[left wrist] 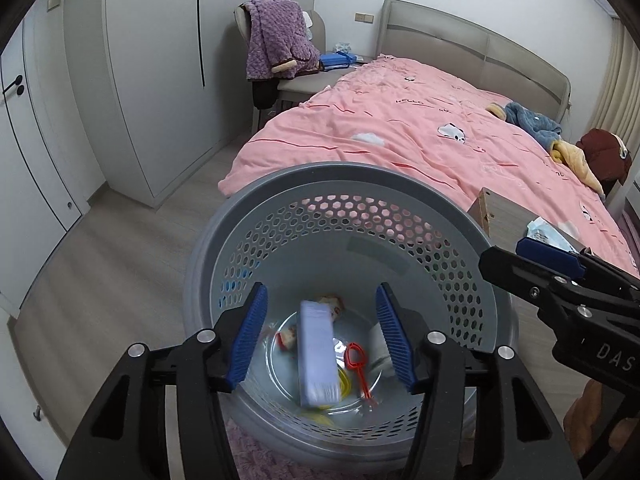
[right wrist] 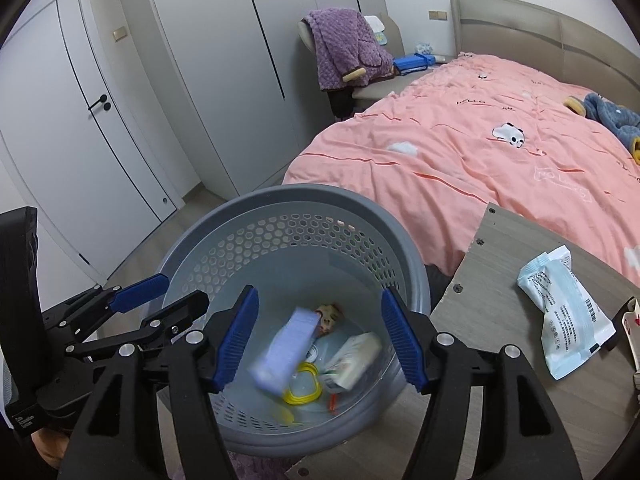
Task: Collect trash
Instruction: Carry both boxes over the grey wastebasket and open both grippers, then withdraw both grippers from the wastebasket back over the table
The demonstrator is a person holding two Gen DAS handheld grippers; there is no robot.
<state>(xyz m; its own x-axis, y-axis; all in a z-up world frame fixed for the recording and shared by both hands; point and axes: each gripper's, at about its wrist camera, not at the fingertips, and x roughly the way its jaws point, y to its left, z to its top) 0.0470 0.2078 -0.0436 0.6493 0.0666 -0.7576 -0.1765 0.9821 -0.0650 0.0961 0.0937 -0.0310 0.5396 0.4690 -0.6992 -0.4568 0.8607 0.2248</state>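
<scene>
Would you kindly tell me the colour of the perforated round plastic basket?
Grey perforated round plastic basket, clearest in the right wrist view.

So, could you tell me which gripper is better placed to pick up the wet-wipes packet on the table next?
Probably the right gripper: it is open, and the packet lies on the table just to its right. The left gripper, also open, sits over the basket, farther away.

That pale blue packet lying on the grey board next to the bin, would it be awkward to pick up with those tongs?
Probably not. The packet looks like a soft, puffy plastic wrapper, so it should squash and crinkle rather than stay stiff. Its glossy film may be a little slippery between the ribbed blue pads. It seems light for its size and lies flat on the board, so it is unlikely to roll.
</scene>
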